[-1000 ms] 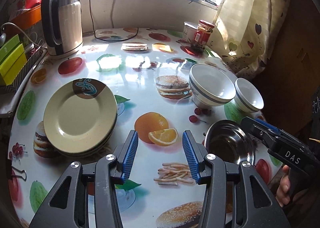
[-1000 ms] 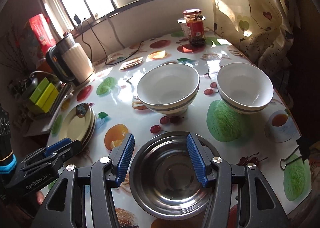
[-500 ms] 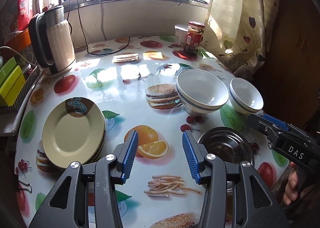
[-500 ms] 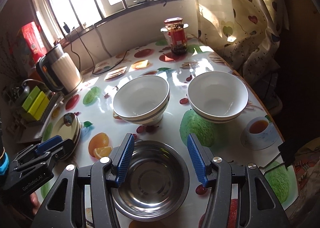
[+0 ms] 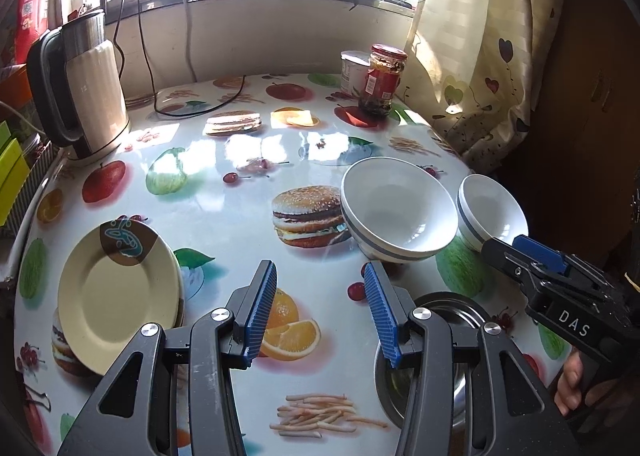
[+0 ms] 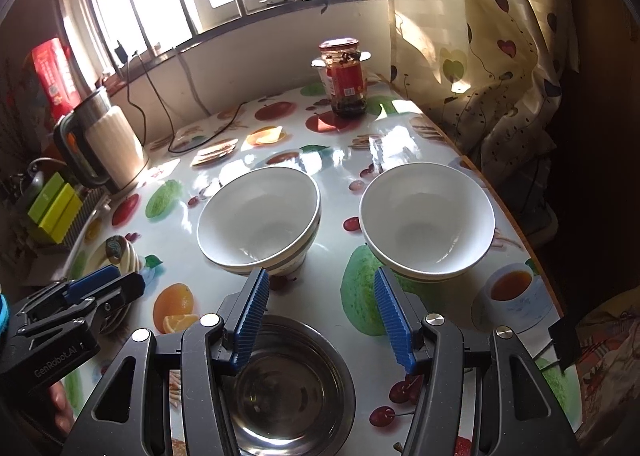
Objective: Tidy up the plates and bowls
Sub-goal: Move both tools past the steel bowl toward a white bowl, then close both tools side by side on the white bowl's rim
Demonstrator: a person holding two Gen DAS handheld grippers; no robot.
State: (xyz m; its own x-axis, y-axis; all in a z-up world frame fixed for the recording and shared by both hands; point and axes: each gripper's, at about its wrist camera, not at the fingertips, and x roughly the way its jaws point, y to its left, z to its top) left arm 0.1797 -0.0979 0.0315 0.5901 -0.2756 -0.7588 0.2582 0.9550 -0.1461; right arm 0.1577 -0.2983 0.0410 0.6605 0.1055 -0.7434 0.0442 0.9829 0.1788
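Two white bowls with a grey band stand on the desk (image 5: 224,216), which has a shiny cover with pictures of fruit and burgers. The left white bowl (image 6: 259,225) and the right white bowl (image 6: 426,221) sit side by side, a little apart, both right way up and with nothing in them. Nearer the camera stands a steel bowl (image 6: 296,388), also right way up. It looks bare inside, but the shine makes it hard to tell. Over on the left side of the desk a stack of cream plates (image 5: 116,298) lies flat, with a brown and blue patch on the top plate's far rim. At the back stand a glass jar (image 6: 346,78) with a red label and dark food inside, and a kettle (image 5: 82,86).

The left gripper (image 5: 320,312) points forward and down at the bare desk between the plates and the steel bowl. Its blue jaws are apart and grasp nothing. The right gripper (image 6: 320,316) points forward and down over the far rim of the steel bowl. Its jaws are apart too, and nothing is between them. A hand (image 5: 576,384) grips the right gripper's handle.
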